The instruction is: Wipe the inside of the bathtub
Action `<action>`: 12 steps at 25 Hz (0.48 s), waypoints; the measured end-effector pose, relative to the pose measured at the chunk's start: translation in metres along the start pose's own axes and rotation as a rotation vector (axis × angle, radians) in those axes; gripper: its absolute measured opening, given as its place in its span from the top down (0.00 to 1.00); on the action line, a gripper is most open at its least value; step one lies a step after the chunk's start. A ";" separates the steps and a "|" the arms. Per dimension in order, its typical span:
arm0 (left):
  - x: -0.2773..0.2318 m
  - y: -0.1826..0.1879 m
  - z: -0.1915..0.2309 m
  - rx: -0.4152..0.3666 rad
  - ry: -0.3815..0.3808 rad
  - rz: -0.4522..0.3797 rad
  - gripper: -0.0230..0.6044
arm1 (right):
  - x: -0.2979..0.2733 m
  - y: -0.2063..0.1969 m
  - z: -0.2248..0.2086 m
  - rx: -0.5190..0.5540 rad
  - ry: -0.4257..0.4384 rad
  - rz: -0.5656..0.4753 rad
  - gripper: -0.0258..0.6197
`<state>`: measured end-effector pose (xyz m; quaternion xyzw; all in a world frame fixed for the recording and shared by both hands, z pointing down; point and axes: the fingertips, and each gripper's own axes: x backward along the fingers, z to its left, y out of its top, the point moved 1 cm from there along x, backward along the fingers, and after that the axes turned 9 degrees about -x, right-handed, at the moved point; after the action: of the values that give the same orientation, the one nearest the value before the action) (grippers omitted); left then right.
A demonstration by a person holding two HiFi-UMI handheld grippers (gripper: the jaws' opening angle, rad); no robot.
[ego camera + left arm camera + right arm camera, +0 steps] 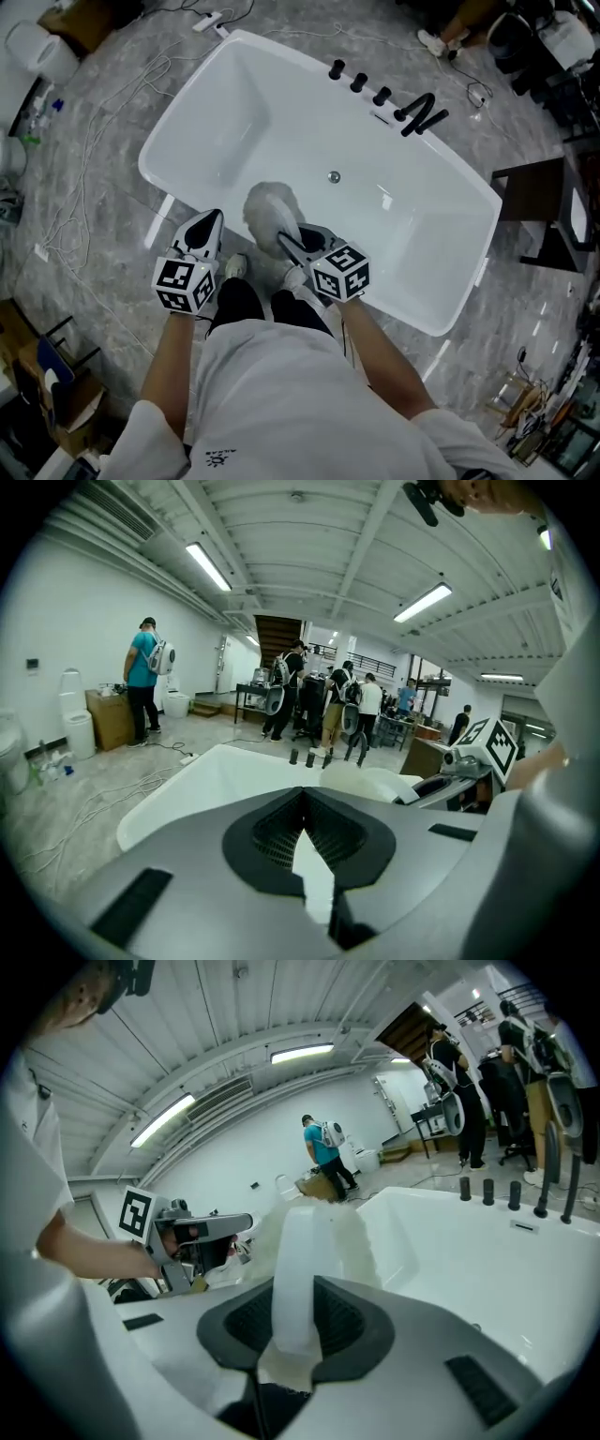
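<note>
Over the bathtub (225, 103) — right gripper (292, 1321) clamps the duster (272, 208).

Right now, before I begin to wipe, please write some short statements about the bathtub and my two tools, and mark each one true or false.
1. The right tool holds a fluffy white duster. True.
2. The left tool grips a sponge. False: its jaws are together with nothing between them.
3. The bathtub is full of water. False: no water shows in it, and its drain lies bare.
4. The black taps stand on the rim far from the person. True.
</note>
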<state>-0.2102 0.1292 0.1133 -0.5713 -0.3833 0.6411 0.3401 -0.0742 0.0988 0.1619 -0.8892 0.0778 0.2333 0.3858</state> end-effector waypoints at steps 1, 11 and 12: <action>0.001 -0.003 0.002 0.005 0.016 0.002 0.95 | -0.005 0.001 0.001 0.010 0.016 0.010 0.81; -0.023 -0.035 0.063 0.065 0.107 0.028 0.95 | -0.082 0.015 -0.010 0.059 0.059 0.056 0.81; -0.025 -0.041 0.073 0.068 0.114 0.033 0.95 | -0.094 0.014 -0.011 0.064 0.049 0.059 0.81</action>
<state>-0.2798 0.1196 0.1653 -0.6011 -0.3319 0.6258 0.3699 -0.1572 0.0774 0.2041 -0.8791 0.1208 0.2203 0.4050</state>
